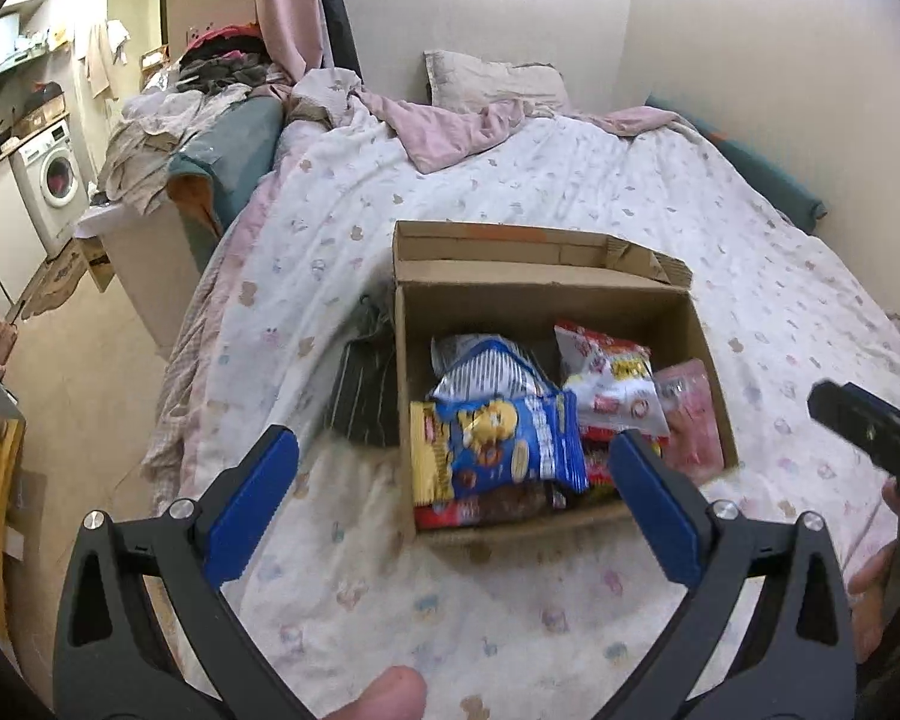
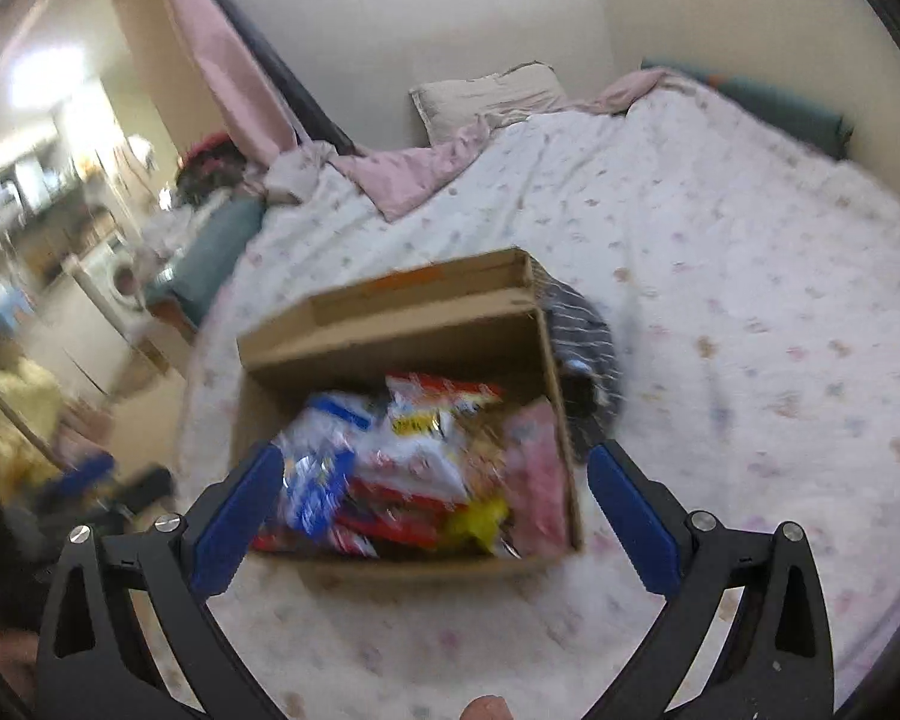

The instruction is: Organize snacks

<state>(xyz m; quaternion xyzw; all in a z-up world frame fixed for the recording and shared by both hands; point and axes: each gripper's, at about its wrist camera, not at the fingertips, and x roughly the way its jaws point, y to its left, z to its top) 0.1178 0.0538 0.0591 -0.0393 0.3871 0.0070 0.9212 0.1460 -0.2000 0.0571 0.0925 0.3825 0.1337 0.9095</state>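
The box (image 1: 564,300) sits on the bed (image 1: 570,192), open at the top, with the snacks (image 1: 498,438) heaped inside it. From both grippers it lies ahead and below, so the coming reach, as I judge it, goes forward and down over the near wall.

The left gripper (image 1: 453,480) is spread wide with nothing between its 2 pads. In its view the near wall runs across the gap, and a blue packet (image 1: 510,444) lies nearest, its long axis across the fingers. The right gripper (image 2: 435,501) is spread just as wide and empty; its view is blurred, but the box (image 2: 390,324) sits centred between its pads, with the snacks (image 2: 414,468) just past them.

Neither hand looks clearly nearer. The right gripper's body (image 1: 864,432) shows at the right edge of the left view, beside the box. A striped cloth (image 1: 363,396) touches the box's left side.
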